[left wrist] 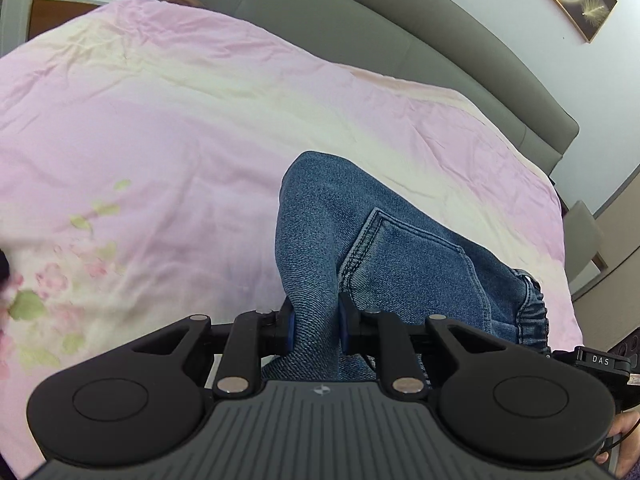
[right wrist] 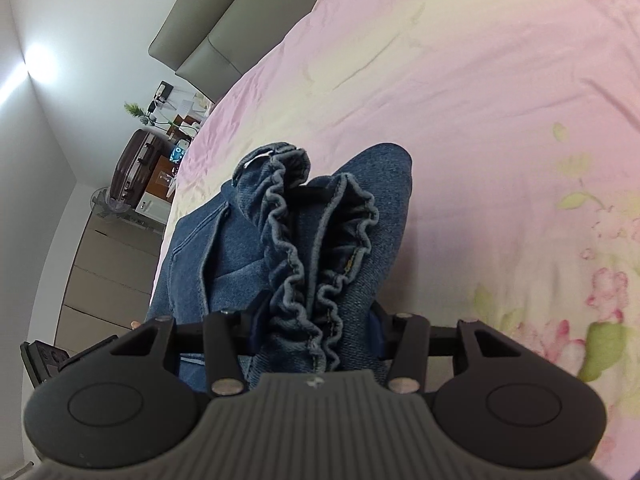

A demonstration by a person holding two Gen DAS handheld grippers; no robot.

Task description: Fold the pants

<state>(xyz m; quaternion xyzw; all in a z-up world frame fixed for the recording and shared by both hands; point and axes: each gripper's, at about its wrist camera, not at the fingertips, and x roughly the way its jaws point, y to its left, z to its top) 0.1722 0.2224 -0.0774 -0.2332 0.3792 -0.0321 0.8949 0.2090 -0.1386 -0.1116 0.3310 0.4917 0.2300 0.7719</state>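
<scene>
Left wrist view: my left claw (left wrist: 317, 330) pinches the jeans (left wrist: 400, 256); my right claw (right wrist: 316, 332) clamps their waistband (right wrist: 304, 240) above the bedspread (right wrist: 460, 100).

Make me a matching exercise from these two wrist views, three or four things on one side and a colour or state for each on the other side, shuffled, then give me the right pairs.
Things:
1. blue denim pants
2. pink floral bedspread
3. grey padded headboard
4. left tool

Colour or state:
A. spread out under the garment
B. shut on a fold of denim
C. bunched up, ruffled elastic waistband showing
D. standing at the far edge of the bed, against the wall

Pairs: 1-C, 2-A, 3-D, 4-B

The right tool is likewise shut on the ruffled waistband.
</scene>
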